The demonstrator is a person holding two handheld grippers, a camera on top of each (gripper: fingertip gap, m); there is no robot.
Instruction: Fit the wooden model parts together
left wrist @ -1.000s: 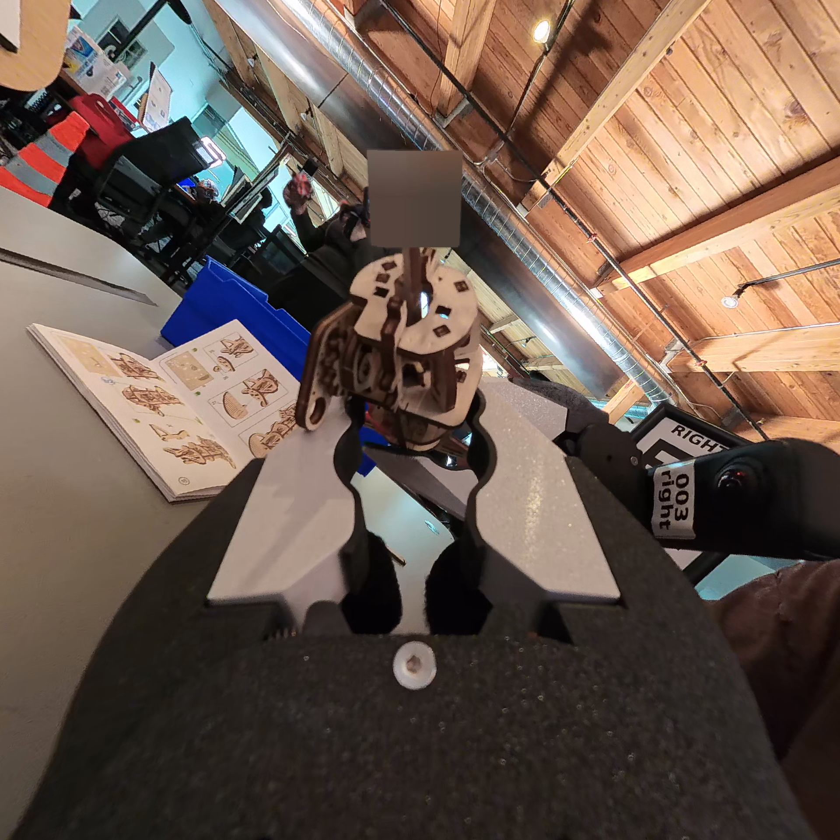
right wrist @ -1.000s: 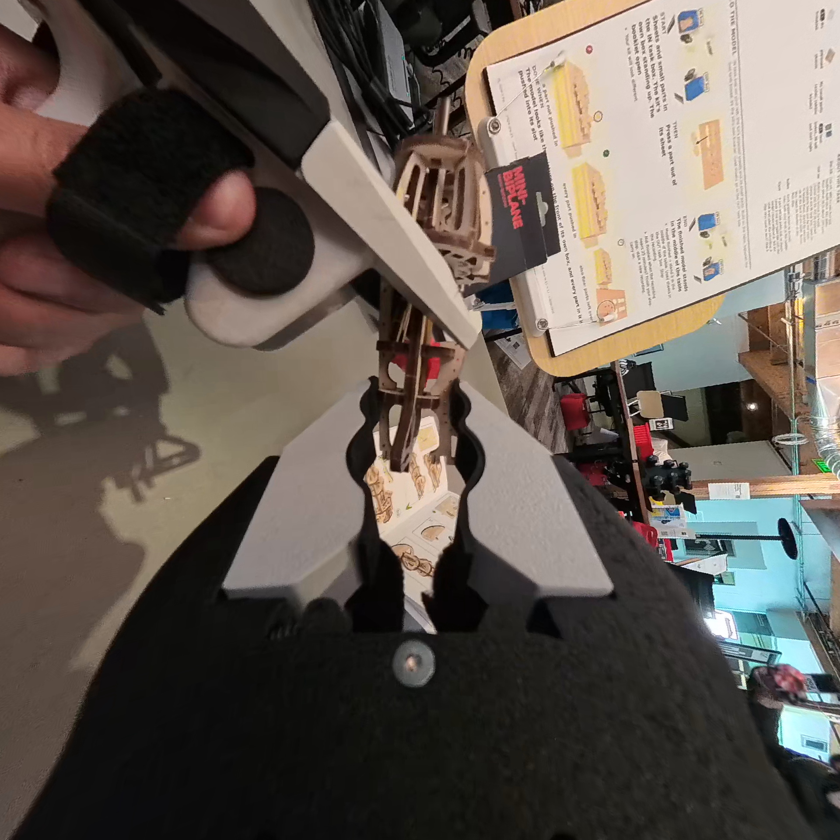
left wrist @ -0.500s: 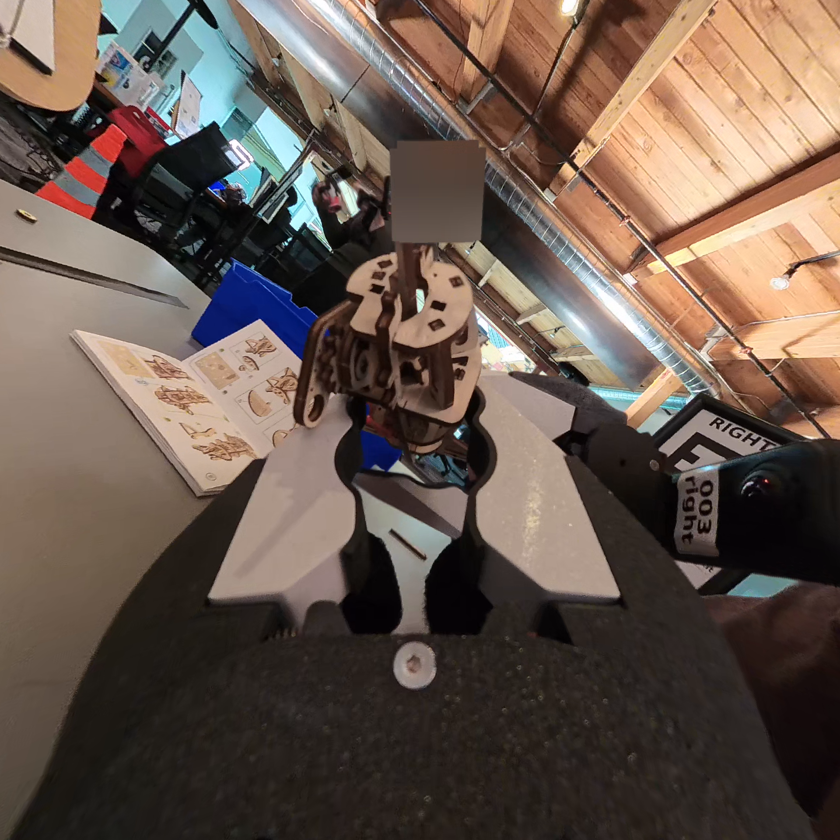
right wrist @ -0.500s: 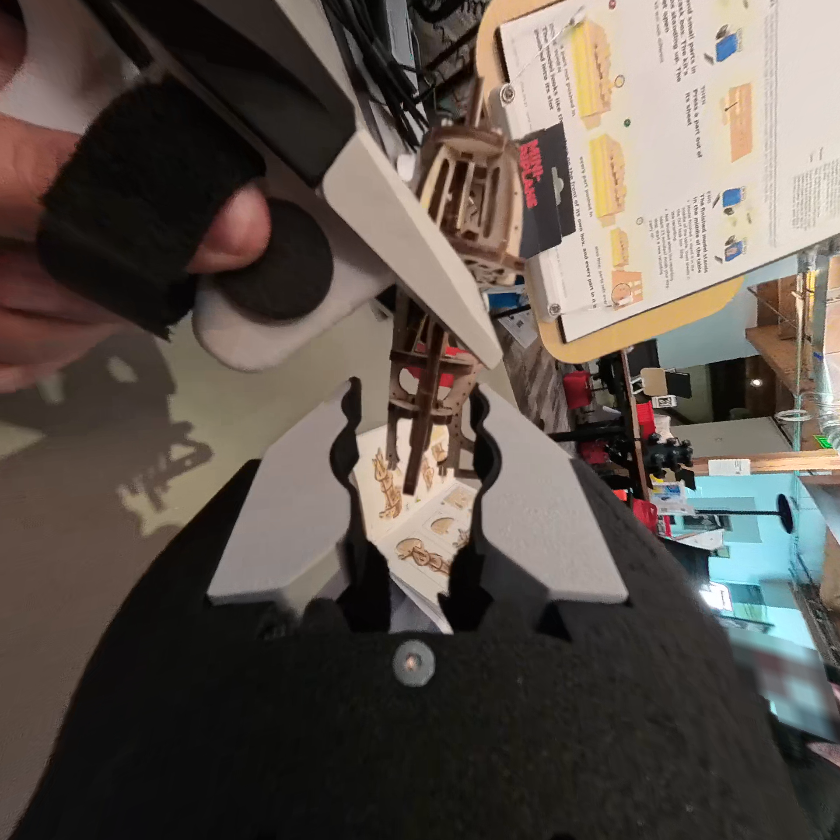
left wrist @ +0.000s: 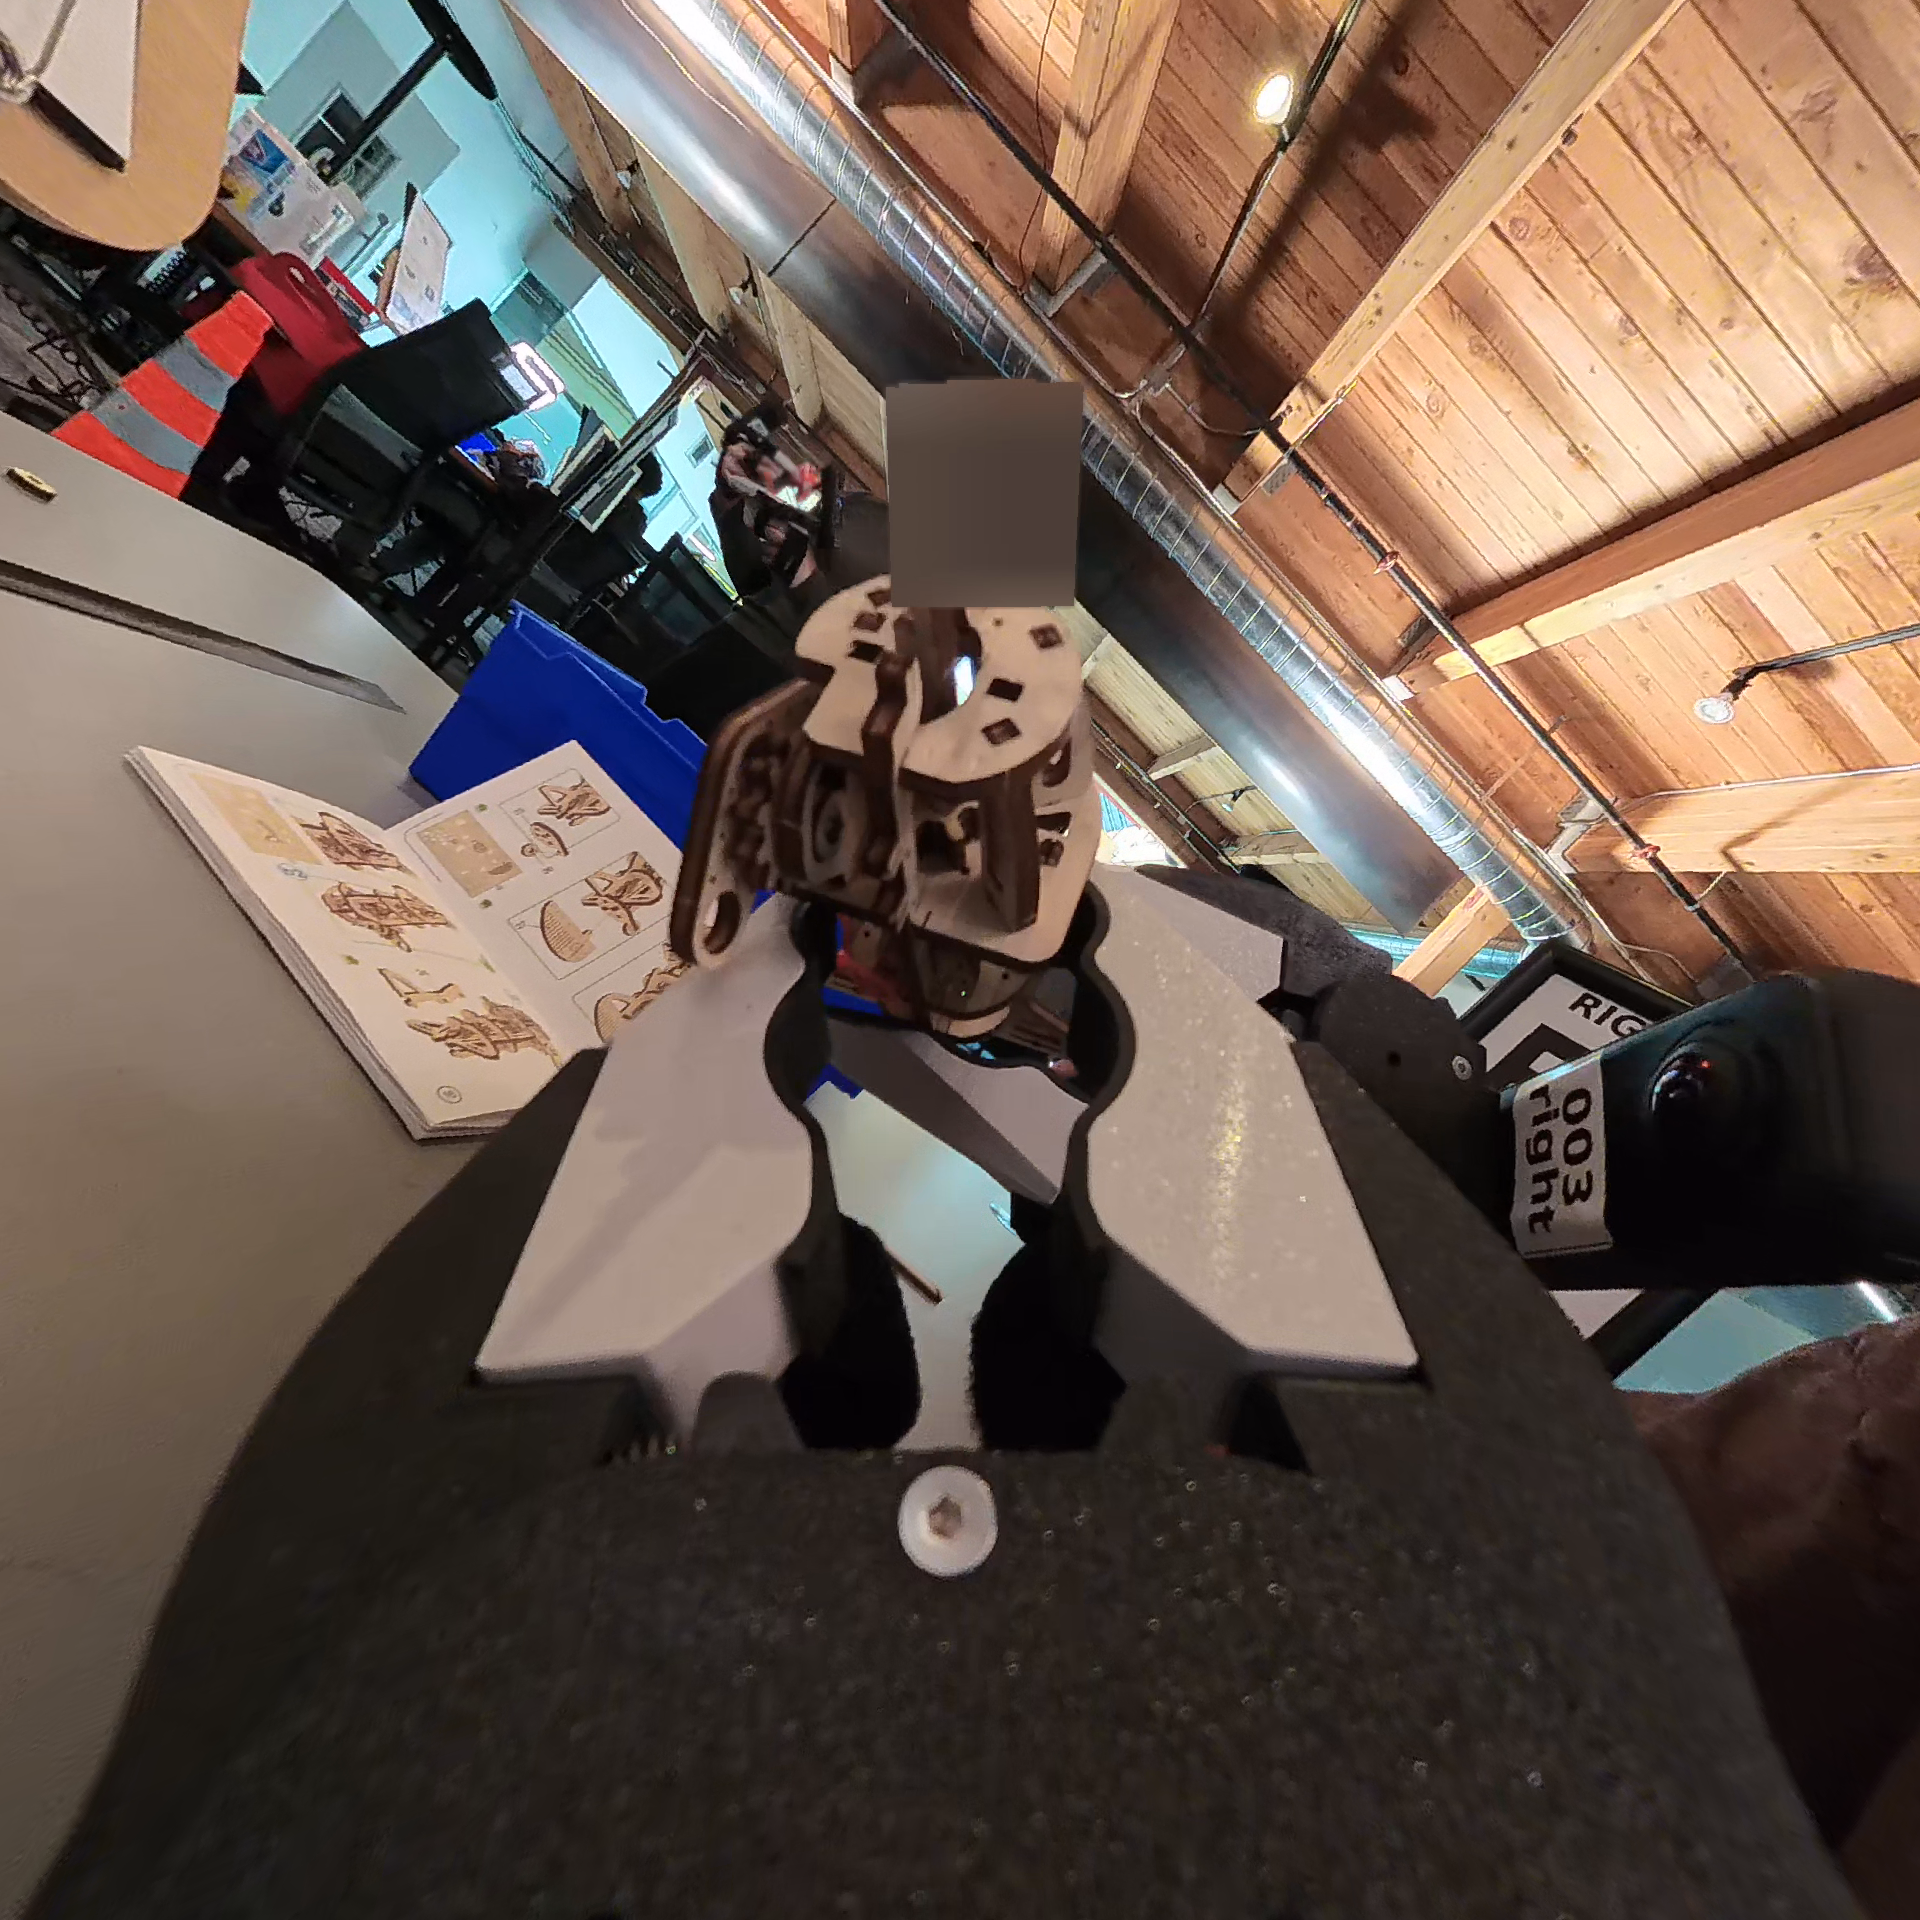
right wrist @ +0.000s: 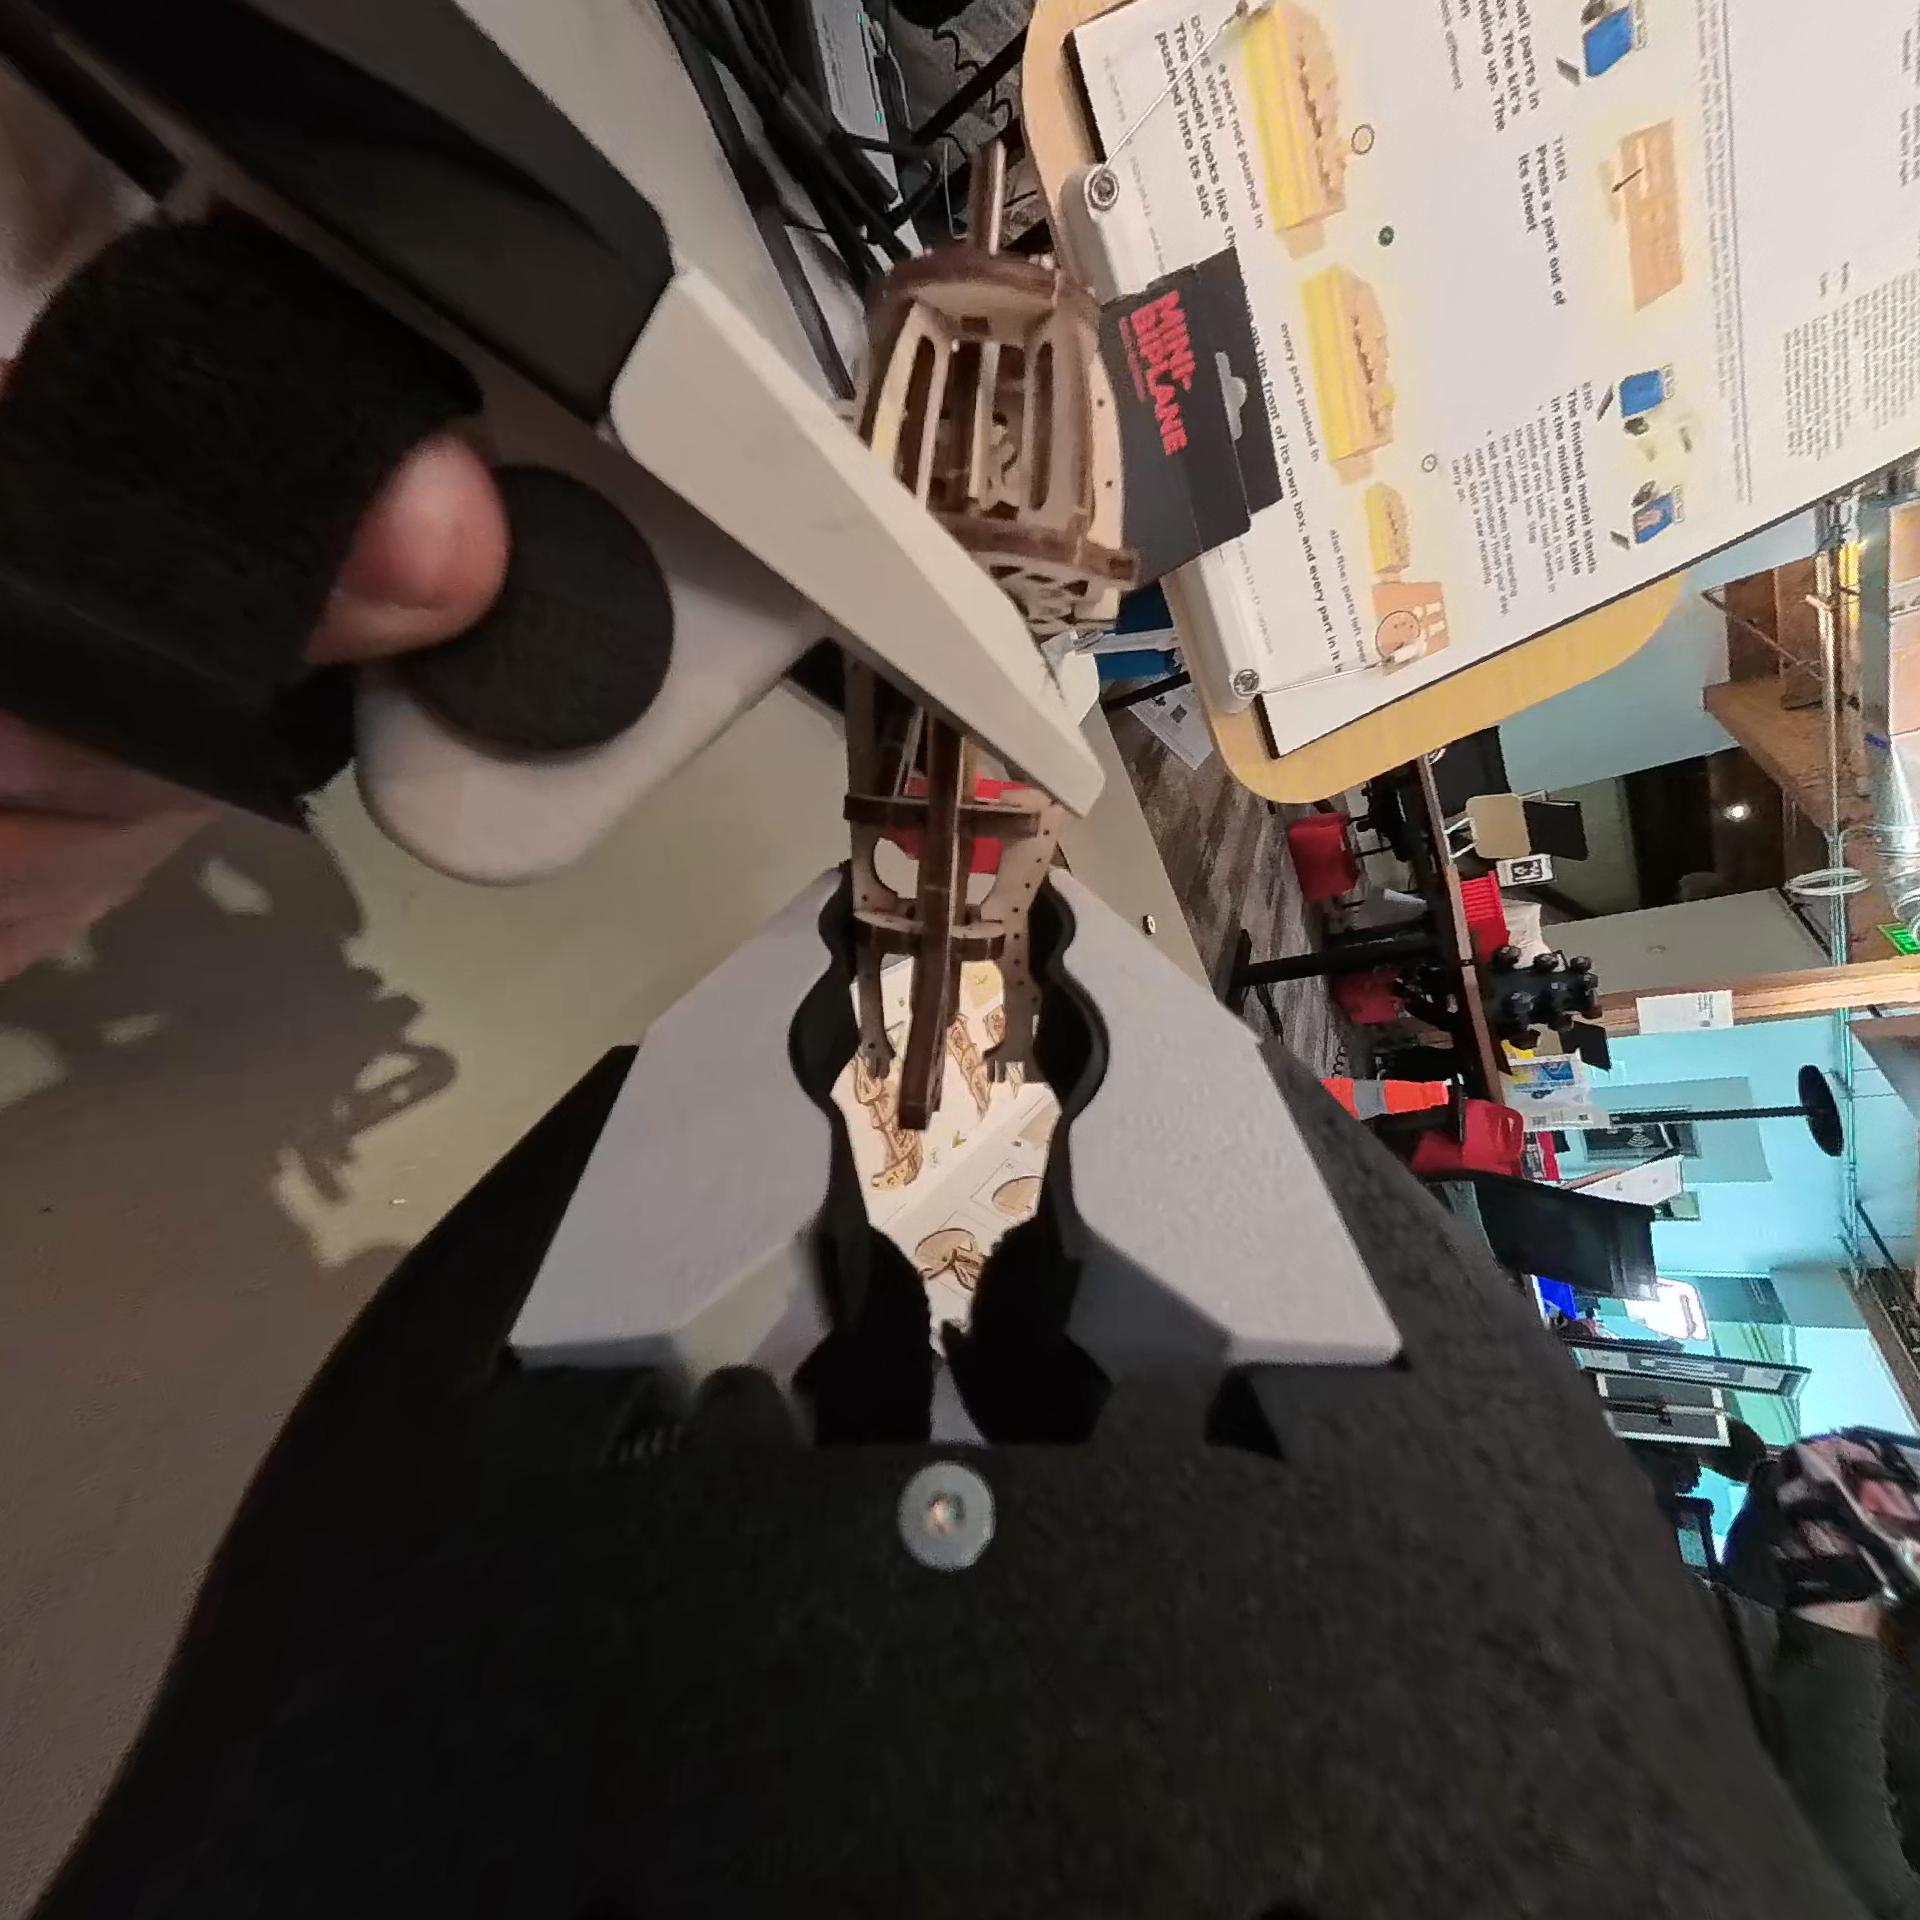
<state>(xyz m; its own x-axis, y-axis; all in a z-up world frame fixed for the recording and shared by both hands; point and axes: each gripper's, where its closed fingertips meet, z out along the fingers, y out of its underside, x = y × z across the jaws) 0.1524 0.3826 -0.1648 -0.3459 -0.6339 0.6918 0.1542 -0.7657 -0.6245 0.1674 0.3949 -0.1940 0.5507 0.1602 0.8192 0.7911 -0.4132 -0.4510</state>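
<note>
Held in mid-air above the grey desk (left wrist: pixel 156 1039): wooden model (left wrist: pixel 894 810), pinched at its front end by the left hand-held gripper (left wrist: pixel 940 997). Right hand-held gripper (right wrist: pixel 940 935) closed on the model's slim tail frame (right wrist: pixel 935 935), fingers (right wrist: pixel 1164 1122) touching both of its sides. Left one crossing that view from upper left, gripped by a hand (right wrist: pixel 208 520) under a black strap. Open instruction booklet (left wrist: pixel 416 914) flat on the desk. Behind it, a blue bin (left wrist: pixel 540 717), contents not visible. Clipboard (right wrist: pixel 1455 416) with instruction sheets beyond the model.
</note>
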